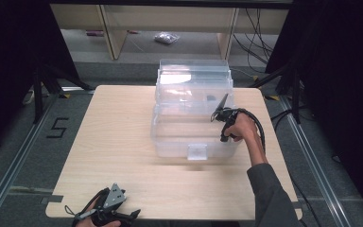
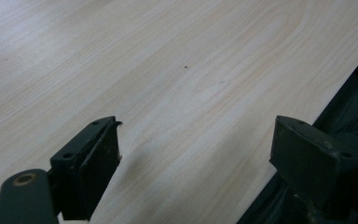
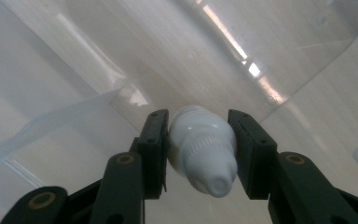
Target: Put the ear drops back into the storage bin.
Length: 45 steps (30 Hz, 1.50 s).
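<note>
Clear plastic bin [image 1: 194,118] on the table [image 1: 118,142] blurs its contents in the high view, where the right gripper [image 1: 222,111] reaches in. Left gripper [image 2: 196,154] view: fingers released over bare wood. Right gripper view: fingers grasp a small white ribbed-capped bottle [image 3: 203,149] inside the bin.

The right tool [image 1: 225,112] is showing black, angular jaws with brass-coloured rivets at the pivots and small screw holes in the pads. A black cable is looping off its body. The left tool [image 1: 108,211] is wearing a grey three-cornered plate. The person's right forearm is wearing a dark grey sleeve [image 1: 270,194].
</note>
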Each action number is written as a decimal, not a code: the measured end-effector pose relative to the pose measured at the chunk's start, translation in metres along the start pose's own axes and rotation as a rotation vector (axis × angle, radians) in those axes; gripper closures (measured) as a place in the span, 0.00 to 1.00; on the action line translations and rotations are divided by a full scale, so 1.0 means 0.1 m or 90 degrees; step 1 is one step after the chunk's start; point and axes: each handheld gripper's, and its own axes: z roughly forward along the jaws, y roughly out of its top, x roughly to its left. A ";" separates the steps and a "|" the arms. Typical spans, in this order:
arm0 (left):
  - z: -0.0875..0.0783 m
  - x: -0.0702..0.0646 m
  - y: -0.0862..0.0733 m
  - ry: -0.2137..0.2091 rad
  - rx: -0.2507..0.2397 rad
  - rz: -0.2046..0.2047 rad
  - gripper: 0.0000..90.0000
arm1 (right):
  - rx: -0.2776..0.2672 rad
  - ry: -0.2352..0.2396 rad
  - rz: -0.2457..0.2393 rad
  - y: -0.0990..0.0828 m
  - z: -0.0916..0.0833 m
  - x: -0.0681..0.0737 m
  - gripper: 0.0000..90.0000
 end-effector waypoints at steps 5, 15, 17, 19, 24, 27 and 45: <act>0.00 -0.01 0.00 -0.002 -0.003 -0.004 0.17 | 0.002 0.002 0.005 0.01 0.02 0.01 0.67; 0.01 0.00 0.00 0.000 0.000 0.000 0.17 | 0.009 0.006 0.012 0.00 0.01 0.04 0.64; 0.00 0.00 0.00 0.000 0.001 0.000 0.17 | 0.003 0.004 0.001 0.00 -0.02 0.04 0.62; 0.01 -0.01 0.00 0.000 0.000 0.001 0.17 | -0.014 0.005 0.004 -0.01 -0.07 0.05 0.59; 0.01 -0.01 0.00 0.001 -0.001 -0.002 0.17 | -0.029 0.008 0.047 -0.01 -0.22 0.12 0.51; 0.01 0.00 0.00 0.001 -0.001 -0.002 0.17 | -0.049 -0.007 0.041 -0.02 -0.28 0.11 0.43; 0.01 0.00 0.00 -0.002 0.004 0.001 0.17 | -0.174 -0.008 0.020 -0.24 -0.59 0.22 0.33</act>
